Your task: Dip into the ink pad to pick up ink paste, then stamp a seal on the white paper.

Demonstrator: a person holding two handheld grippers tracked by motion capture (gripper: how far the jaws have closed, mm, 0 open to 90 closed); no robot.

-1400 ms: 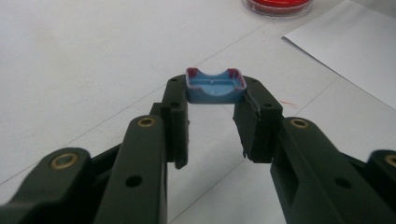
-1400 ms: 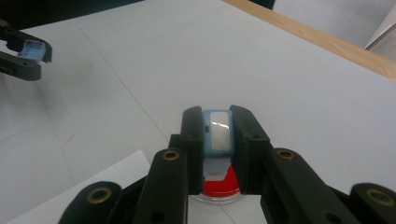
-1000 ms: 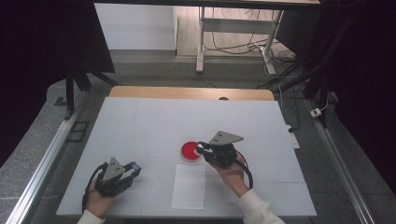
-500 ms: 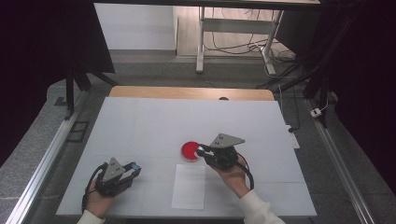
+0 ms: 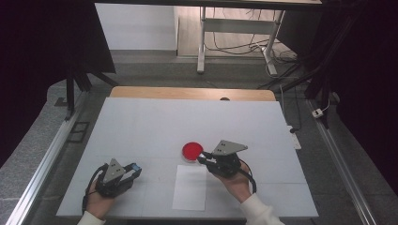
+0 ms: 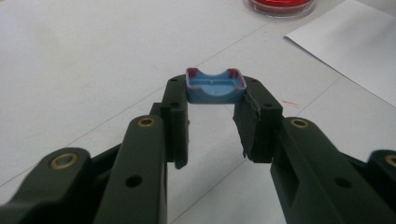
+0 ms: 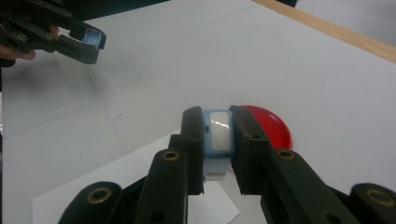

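My left gripper (image 6: 215, 95) is shut on a small blue cap (image 6: 215, 86) with pink-edged corners, held just above the white table near its front left (image 5: 135, 168). My right gripper (image 7: 217, 133) is shut on a light-blue stamp body (image 7: 217, 135) with a white face. It hovers at the near edge of a round red ink pad (image 7: 271, 126). In the high view the right gripper (image 5: 202, 157) sits just right of the pad (image 5: 191, 151), above a white paper sheet (image 5: 189, 187).
The white table (image 5: 155, 126) has a wooden strip (image 5: 192, 93) along its far edge. Metal rails (image 5: 47, 159) run down both sides. In the right gripper view the left gripper (image 7: 88, 44) shows at top left with the cap.
The right gripper has drifted slightly toward the near edge with the stamp. The left gripper has stayed still.
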